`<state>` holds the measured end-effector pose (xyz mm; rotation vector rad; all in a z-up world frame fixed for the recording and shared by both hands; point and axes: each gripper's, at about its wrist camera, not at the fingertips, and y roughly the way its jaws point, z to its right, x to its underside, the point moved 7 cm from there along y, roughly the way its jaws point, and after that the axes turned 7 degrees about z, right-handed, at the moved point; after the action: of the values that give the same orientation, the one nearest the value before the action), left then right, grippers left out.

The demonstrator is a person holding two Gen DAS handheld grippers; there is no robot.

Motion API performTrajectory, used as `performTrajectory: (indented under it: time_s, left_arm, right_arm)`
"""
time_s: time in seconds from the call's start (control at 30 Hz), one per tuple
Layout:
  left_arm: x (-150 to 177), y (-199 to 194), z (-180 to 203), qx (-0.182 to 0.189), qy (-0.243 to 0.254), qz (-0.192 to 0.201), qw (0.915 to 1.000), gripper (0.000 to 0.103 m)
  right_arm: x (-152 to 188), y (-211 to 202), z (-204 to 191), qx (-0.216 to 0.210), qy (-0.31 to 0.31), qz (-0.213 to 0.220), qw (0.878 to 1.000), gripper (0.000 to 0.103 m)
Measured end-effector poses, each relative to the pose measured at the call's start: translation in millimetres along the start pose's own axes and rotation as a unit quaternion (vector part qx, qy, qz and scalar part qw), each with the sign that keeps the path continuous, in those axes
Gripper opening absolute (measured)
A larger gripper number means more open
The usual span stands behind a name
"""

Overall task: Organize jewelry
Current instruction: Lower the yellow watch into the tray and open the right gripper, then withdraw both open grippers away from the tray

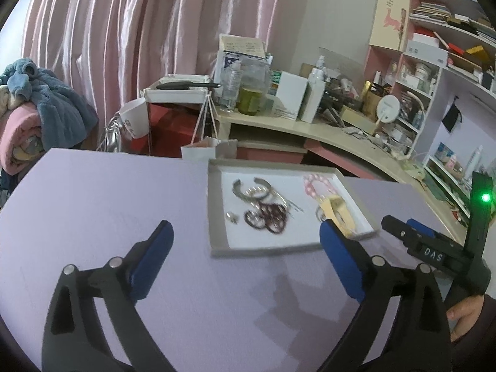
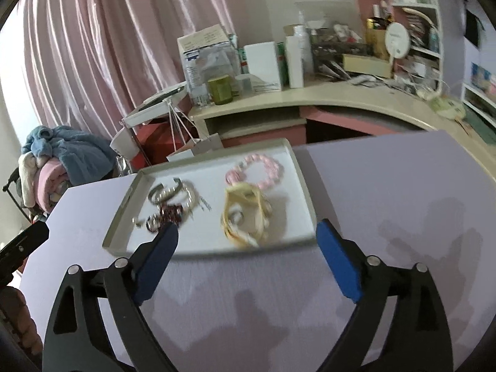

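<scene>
Grey tray (image 2: 305, 192) keeps your bracelets (image 2: 245, 217) corralled. Both claws, left (image 1: 246, 235) and right (image 2: 248, 235), gape wide, empty, short of it.

White letters "DAS" on the right claw (image 1: 417, 232)

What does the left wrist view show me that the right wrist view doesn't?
Only the left wrist view shows the right gripper from outside, with its lit green light, and the hand holding it. Only the right wrist view shows the yellow band and pink bead bracelet unobstructed. Both show the tray, the silver cuff, the dark red beads, and open, empty jaws.
</scene>
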<state>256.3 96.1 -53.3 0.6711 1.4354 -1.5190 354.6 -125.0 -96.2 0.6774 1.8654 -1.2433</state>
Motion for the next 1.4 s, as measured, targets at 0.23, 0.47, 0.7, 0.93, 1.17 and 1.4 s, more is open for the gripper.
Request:
performTrajectory:
  time_s: [0.23,0.47,0.7,0.93,1.17,1.4]
  left_arm:
    - [14.9,-20.3,11.7,-0.002,0.005,0.03,0.9995,0.099]
    - [25.9,-38.3,14.4,-0.008,0.017,0.069,0.9974,0.1]
    - [30.4,-44.5,14.3,0.007,-0.002,0.099,0.9951,0.1]
    - [36.4,-41.8,17.8,0.015,0.006,0.098,0.9951,0.1]
    - [38.1,-35.5,23.0,0.027,0.014,0.102,0.9943,0.1]
    - [39.8,-29.6,21.9,0.03,0.009,0.103,0.9942,0.1]
  right_arm:
    - [8.0,-29.3,6.4,0.019,0.012,0.041,0.999,0.102]
    - [10.6,-45.2,0.0,0.012,0.005,0.077,0.997,0.102]
    - [14.4,-56.0,-13.8,0.012,-0.028,0.11,0.993,0.102]
    - [17.9,-62.5,-18.9,0.001,-0.036,0.119,0.992,0.102]
    - [20.1,-61.7,-23.5,-0.007,-0.038,0.118,0.992,0.102]
    - [22.2,-59.8,-27.1,-0.012,-0.037,0.118,0.992,0.102]
